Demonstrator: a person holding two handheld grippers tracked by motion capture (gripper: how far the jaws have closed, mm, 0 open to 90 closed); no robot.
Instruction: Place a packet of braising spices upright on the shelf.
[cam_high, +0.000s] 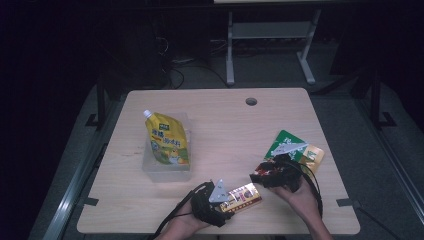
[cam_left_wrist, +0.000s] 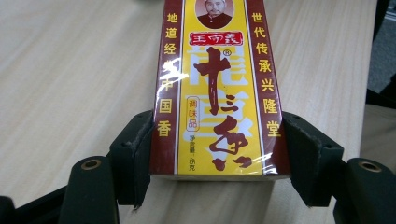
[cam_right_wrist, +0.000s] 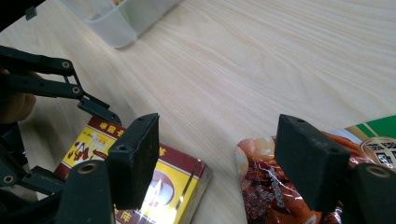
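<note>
One item, a yellow spout pouch, already lies in the clear plastic bin at the left of the wooden table; by that evidence the work appears to be the packing of food items into the bin, and it is judged to be at an early-to-middle stage. The left gripper sits low at the near edge of the table, and in the left gripper view its two black jaws stand against both long sides of the yellow-and-maroon seasoning box, which rests flat on the tabletop; the pads touch the wrapping, so the box is taken as grasped but not yet lifted. The right gripper hovers just to the right of that box, above the near end of a red-brown snack bag. Its jaws stand wide apart with bare table between them and nothing clamped; one pad overhangs the box corner, the other the bag, without evident contact. Behind the bag lie a green packet and a gold packet, touching or overlapping one another, both outside the bin. Remaining, as judged: the box must be raised and carried left to the bin, then the snack bag and the two packets likewise. Space in the bin beside the pouch cannot be confirmed.
</note>
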